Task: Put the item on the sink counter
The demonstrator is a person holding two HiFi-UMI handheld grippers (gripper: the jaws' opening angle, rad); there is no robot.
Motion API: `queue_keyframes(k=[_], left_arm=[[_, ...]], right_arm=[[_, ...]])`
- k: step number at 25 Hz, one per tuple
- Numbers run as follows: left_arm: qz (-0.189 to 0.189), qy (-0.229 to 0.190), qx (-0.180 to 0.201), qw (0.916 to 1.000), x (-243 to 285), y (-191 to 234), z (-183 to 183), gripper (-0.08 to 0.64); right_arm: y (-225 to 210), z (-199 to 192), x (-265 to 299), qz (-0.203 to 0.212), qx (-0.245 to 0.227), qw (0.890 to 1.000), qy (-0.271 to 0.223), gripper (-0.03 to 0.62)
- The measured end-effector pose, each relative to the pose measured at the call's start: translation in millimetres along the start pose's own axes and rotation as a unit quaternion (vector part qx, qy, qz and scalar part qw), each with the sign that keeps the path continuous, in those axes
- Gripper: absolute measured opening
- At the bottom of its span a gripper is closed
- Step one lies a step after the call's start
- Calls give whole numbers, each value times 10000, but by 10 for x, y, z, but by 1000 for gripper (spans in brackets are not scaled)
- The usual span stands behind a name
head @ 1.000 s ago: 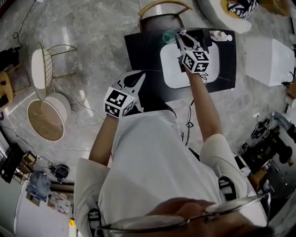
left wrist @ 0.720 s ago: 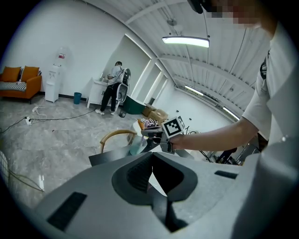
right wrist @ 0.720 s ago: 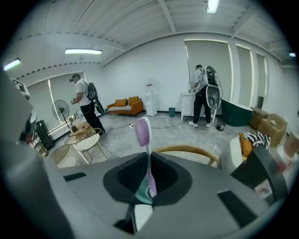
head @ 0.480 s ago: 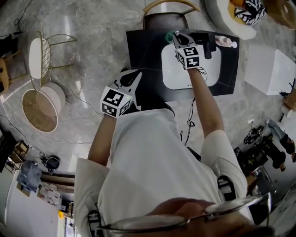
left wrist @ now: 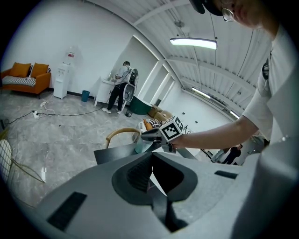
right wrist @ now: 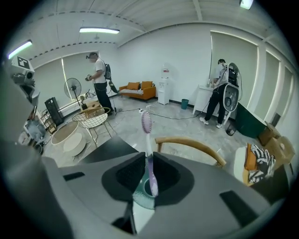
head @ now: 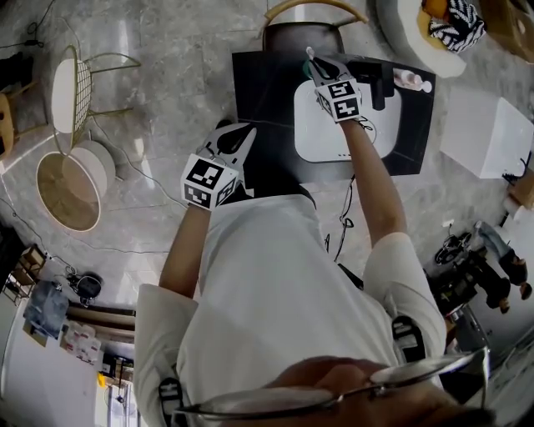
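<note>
A teal cup (right wrist: 141, 192) with a purple-and-white toothbrush (right wrist: 146, 140) standing in it sits between the fingers of my right gripper (right wrist: 148, 158), which is shut on the cup. In the head view that gripper (head: 319, 67) holds the cup (head: 306, 68) over the far left corner of the white basin (head: 334, 138) in the black sink counter (head: 263, 92). My left gripper (head: 239, 133) hovers by the counter's near left edge. Its jaws are shut with nothing in them (left wrist: 152, 154). From the left gripper view I see the right gripper's marker cube (left wrist: 173, 128).
A black faucet (head: 377, 83) and a small bottle (head: 413, 81) stand at the basin's far side. A wooden chair (head: 313, 17) is behind the counter, a white box (head: 488, 121) to its right, a wire basket stand (head: 71, 100) and round trays (head: 71, 188) at the left.
My right gripper has carried the cup a little farther out, toward the basin's far left corner. The left gripper has hardly moved.
</note>
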State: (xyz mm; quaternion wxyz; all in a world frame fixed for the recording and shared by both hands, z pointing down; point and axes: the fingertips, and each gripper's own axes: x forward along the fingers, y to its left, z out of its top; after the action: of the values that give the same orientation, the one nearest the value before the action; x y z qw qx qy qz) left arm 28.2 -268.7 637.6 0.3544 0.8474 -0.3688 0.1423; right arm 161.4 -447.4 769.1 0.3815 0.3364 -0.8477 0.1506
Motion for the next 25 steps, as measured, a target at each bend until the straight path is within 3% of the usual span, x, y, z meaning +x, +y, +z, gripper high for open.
queue_keyframes(k=[11, 25], left_arm=[[25, -49, -11, 10000, -63, 69, 5, 5], [-225, -210, 387, 9988, -393, 70, 172, 5]], right_arm=[[27, 9, -21, -20, 6, 10000, 51, 96], [189, 330, -579, -358, 234, 9988, -221, 85]])
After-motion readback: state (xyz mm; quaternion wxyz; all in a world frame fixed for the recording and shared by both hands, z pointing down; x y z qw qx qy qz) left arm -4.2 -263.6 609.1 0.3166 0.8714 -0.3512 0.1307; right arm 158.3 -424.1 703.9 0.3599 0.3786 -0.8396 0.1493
